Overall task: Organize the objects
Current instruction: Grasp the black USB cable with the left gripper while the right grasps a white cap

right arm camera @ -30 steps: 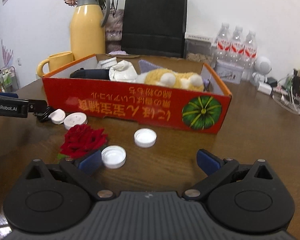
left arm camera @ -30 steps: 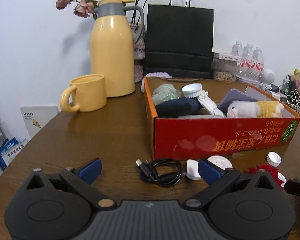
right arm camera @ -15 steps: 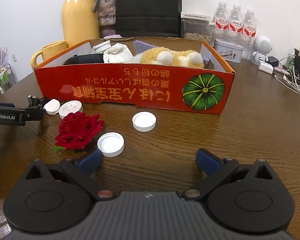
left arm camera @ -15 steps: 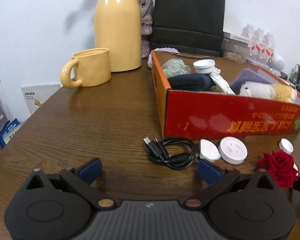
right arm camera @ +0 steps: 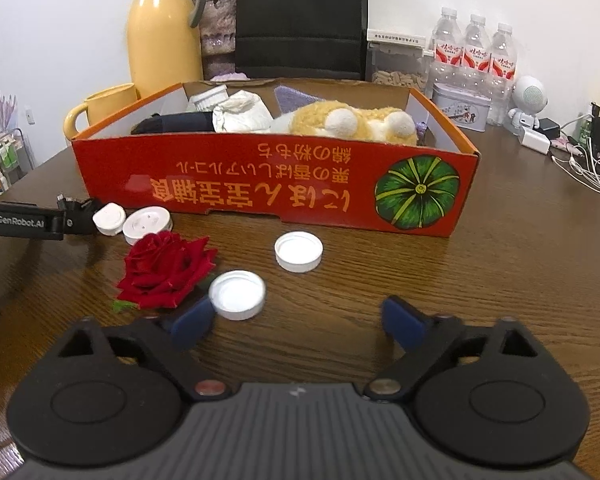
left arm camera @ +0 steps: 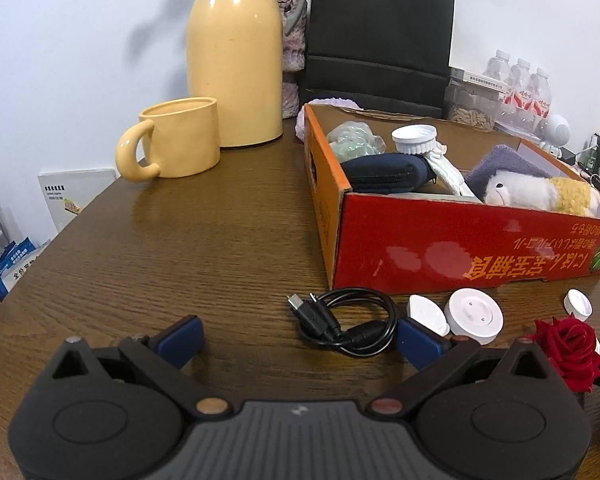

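Note:
A red cardboard box (left arm camera: 460,248) (right arm camera: 260,184) on the wooden table holds a plush toy (right arm camera: 352,124), a dark pouch (left arm camera: 384,172) and other items. In front of it lie a coiled black cable (left arm camera: 344,322), two white round pieces (left arm camera: 474,314), a red rose (right arm camera: 164,268) (left arm camera: 568,344) and two white caps (right arm camera: 238,294) (right arm camera: 299,251). My left gripper (left arm camera: 300,338) is open, low over the table, with the cable between its fingers. My right gripper (right arm camera: 300,320) is open and empty, its left finger beside the near cap and the rose.
A yellow mug (left arm camera: 176,140) and a tall yellow thermos (left arm camera: 236,52) stand left of the box. A black paper bag (left arm camera: 380,36), water bottles (right arm camera: 476,52), a tin, a small white robot figure (right arm camera: 530,100) and loose cables (right arm camera: 588,168) sit behind and right.
Both grippers have moved forward and lower toward the table. The cable now sits between the left fingers. The rose and near cap are closer to the right gripper. Both stay open.

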`<state>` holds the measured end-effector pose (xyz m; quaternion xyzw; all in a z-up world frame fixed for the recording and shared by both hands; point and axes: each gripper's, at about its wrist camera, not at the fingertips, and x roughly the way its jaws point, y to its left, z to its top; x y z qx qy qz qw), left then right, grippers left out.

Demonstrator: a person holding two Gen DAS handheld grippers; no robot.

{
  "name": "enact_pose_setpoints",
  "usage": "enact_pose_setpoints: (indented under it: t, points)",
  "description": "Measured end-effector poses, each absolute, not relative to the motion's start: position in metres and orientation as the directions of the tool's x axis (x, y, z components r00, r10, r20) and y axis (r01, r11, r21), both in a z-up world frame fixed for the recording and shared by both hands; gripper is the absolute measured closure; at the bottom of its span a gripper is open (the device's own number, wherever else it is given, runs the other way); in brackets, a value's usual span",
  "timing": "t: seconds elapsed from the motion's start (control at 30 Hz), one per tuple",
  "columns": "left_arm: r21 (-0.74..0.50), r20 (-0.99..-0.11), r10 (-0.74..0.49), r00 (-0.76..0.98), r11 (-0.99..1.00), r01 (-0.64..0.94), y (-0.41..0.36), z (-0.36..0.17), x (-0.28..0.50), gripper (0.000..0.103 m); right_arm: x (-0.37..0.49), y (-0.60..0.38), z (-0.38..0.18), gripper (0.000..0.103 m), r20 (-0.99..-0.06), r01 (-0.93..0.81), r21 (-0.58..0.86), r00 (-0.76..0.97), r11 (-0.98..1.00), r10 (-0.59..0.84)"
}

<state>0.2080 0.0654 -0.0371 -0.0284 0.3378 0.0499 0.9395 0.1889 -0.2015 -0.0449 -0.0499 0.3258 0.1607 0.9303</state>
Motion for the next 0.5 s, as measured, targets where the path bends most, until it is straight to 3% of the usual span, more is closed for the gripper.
enact_pose_setpoints:
  t: [0.1,0.2,0.27,0.33,0.5]
  points:
    - [-0.041,-0.628,0.051,0.777,0.994,-0.099,0.067,-0.036,0.206,0.005,0.188,-0.197,-0.044,0.032,-0.614,-0.351,0.016,0.736,0.936,0.286]
    - [-0.060,-0.607,0.027,0.794,0.995,-0.080,0.068,-0.034,0.202,0.023,0.187,-0.192,-0.042,0.043,-0.606,-0.377,0.022,0.731,0.926,0.312]
    - [-0.075,-0.595,0.012,0.804,0.995,-0.070,0.068,-0.033,0.200,0.048,0.185,-0.189,-0.042,0.055,-0.600,-0.395,0.029,0.728,0.918,0.332]
    - [-0.097,-0.591,-0.001,0.807,0.993,-0.070,0.071,-0.032,0.198,0.050,0.183,-0.187,-0.041,0.074,-0.595,-0.411,0.031,0.725,0.911,0.347]
    - [-0.128,-0.580,-0.024,0.814,0.990,-0.062,0.073,-0.030,0.193,0.052,0.183,-0.189,-0.040,0.074,-0.586,-0.402,0.048,0.730,0.914,0.352]
